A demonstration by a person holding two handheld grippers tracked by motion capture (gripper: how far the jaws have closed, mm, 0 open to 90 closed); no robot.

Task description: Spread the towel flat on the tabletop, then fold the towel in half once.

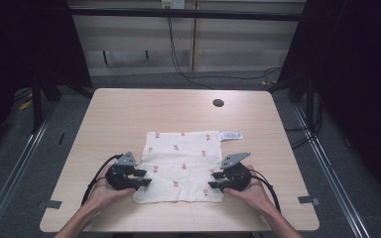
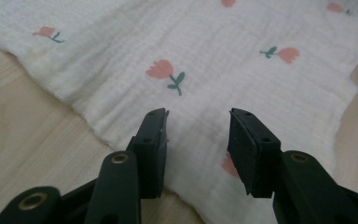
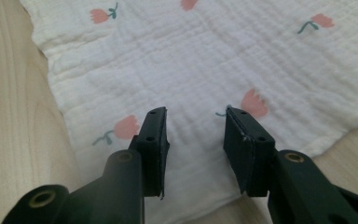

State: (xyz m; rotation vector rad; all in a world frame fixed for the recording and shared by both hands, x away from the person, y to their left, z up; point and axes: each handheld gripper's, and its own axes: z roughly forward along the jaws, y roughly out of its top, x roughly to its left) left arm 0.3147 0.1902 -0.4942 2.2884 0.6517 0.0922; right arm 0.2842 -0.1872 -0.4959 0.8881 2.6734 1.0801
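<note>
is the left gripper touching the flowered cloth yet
Cannot tell. In the left gripper view the left gripper has open jaws above the cloth, nothing pinched, but tip contact isn't plain.

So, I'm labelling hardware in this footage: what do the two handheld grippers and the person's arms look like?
Both the left gripper and the right gripper are black, each topped with a grey three-cornered plate and trailing a black cable back toward the person. Up close, each has two blocky black jaws with flat pads, small screw holes and brass-coloured rivets at the pivots. The forearms are bare, with no sleeves showing.

One flowered cloth (image 1: 183, 166), one white label (image 1: 231, 135), two tongs, one table (image 1: 129, 114).
</note>
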